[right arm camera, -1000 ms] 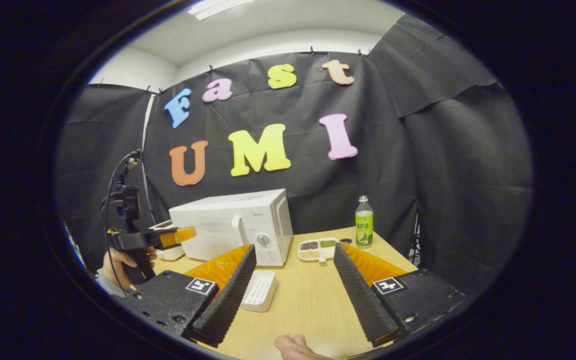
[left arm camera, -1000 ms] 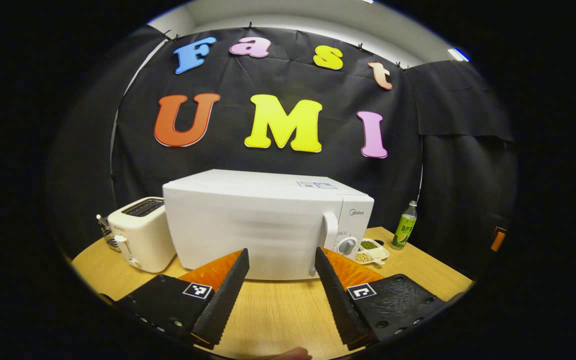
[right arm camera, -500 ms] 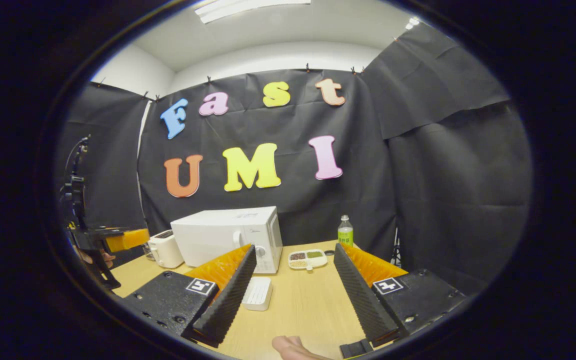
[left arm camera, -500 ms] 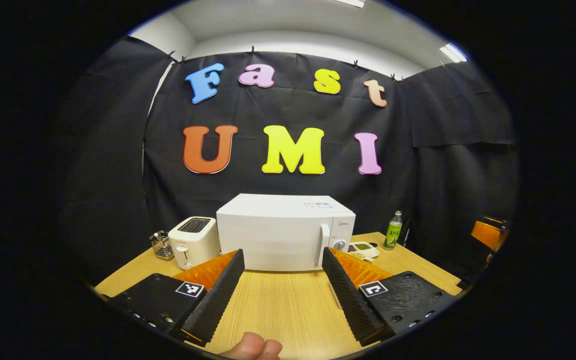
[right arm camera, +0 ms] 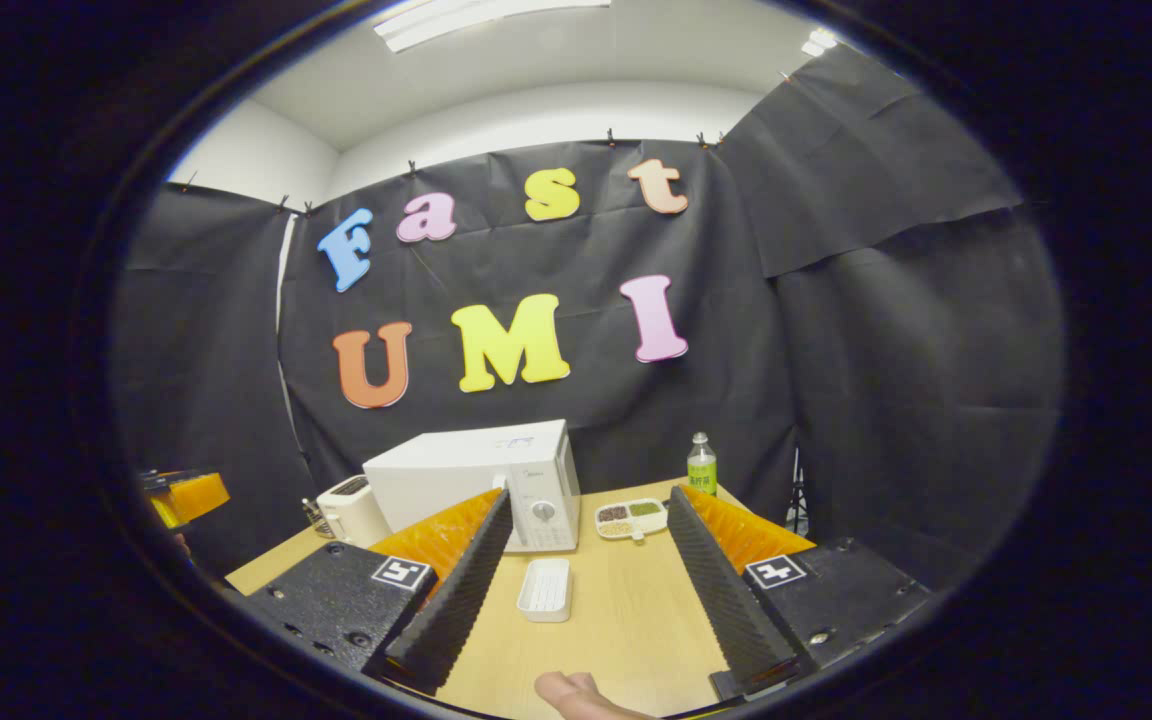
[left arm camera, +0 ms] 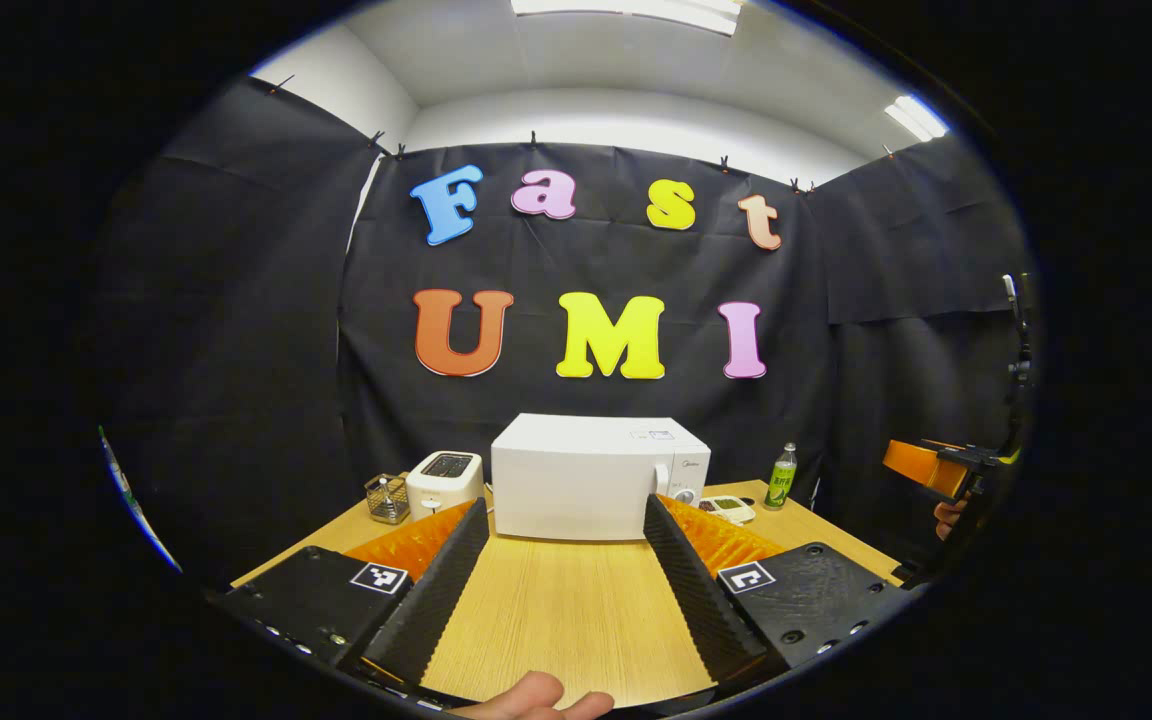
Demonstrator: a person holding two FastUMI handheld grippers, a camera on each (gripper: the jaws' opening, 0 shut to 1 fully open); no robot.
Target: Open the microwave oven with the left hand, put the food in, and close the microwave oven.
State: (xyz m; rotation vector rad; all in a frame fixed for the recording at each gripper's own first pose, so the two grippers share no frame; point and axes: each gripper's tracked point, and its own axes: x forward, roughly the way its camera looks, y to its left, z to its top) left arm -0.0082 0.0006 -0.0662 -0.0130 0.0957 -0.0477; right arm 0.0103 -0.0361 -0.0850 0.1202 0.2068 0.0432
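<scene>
The white microwave (left arm camera: 586, 478) stands shut at the back of the wooden table (left arm camera: 556, 620), its handle and dial on the right side. In the right gripper view the microwave (right arm camera: 476, 480) is at centre left. A white divided dish of beans and grains (right arm camera: 631, 517) lies just right of it; the dish (left arm camera: 731, 508) is small in the left gripper view. My left gripper (left arm camera: 566, 520) is open and empty, well back from the microwave. My right gripper (right arm camera: 591, 500) is open and empty too, and shows far right (left arm camera: 926, 468) in the left gripper view.
A white toaster (left arm camera: 444, 478) and a small wire basket (left arm camera: 388, 497) stand left of the microwave. A green bottle (right arm camera: 702, 468) is behind the dish. A white slatted tray (right arm camera: 544, 588) lies on the table between the right gripper's fingers. A thumb (left arm camera: 536, 695) shows at the bottom.
Both grippers have drawn back from the microwave, which now looks much smaller. The left gripper has slid to the edge of the right gripper view. Both stay open.
</scene>
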